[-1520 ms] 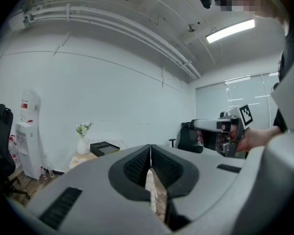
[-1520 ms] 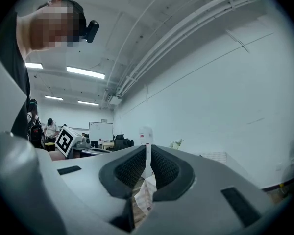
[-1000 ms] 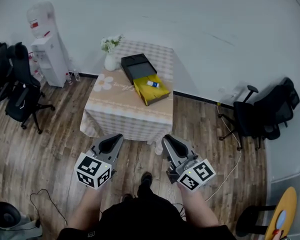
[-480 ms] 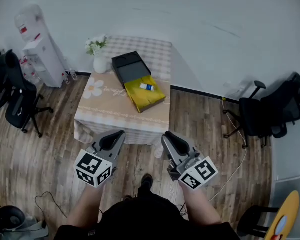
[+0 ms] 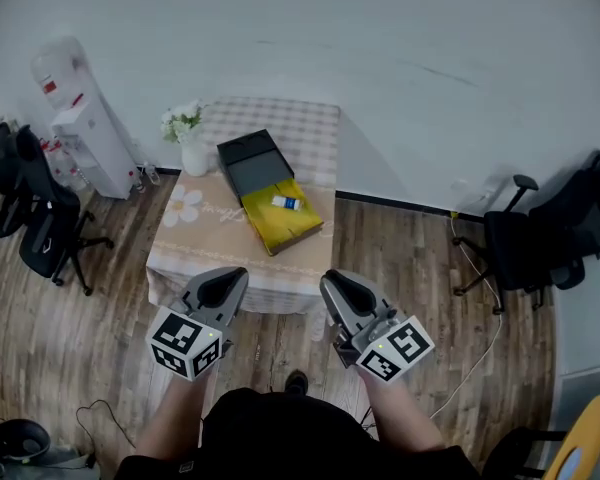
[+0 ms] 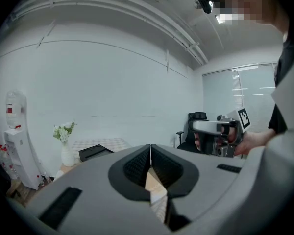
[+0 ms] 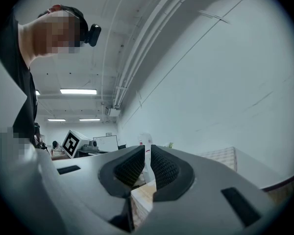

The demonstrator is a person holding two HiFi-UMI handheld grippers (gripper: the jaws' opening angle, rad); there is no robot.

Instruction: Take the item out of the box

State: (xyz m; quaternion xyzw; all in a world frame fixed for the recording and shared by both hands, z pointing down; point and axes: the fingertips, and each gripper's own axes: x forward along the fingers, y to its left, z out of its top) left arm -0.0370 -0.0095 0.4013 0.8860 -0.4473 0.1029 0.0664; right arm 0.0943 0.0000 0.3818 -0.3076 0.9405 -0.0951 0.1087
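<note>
An open box stands on the small clothed table: a yellow tray with a black lid hinged up behind it. A small white and blue item lies in the tray. My left gripper and right gripper hover side by side in front of the table, well short of the box. The left gripper is shut and empty. The right gripper shows only a thin slit between its pads, with nothing in it.
A white vase of flowers stands at the table's back left corner. A water dispenser and black office chairs are on the left, another chair on the right. A cable runs over the wooden floor.
The table has slid a little left and lower in the head view. Both grippers keep their place near my body, jaws unchanged.
</note>
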